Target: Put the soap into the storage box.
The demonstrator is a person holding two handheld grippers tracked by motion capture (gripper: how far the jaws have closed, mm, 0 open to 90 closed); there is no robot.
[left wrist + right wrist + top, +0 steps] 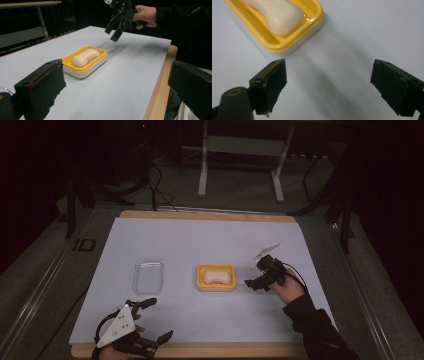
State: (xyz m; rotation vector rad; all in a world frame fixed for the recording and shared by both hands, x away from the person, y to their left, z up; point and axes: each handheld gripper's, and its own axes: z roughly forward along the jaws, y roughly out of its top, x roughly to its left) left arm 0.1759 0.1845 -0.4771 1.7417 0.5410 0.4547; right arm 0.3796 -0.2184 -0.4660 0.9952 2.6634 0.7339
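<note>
Where overhead shows clear lid (148, 276), right tongs (329, 85) agape, soap (277, 13) close

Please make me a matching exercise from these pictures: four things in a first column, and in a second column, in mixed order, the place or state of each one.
Things:
1. bar of soap
2. clear lid
3. left hand-held gripper
4. right hand-held gripper

Places or states:
A. open, near the front edge of the table, at the left
B. lying in the yellow soap dish
C. open, just to the right of the yellow soap dish
D. lying on the white sheet, to the left of the yellow soap dish

Pairs: 1-B, 2-D, 3-A, 4-C
</note>
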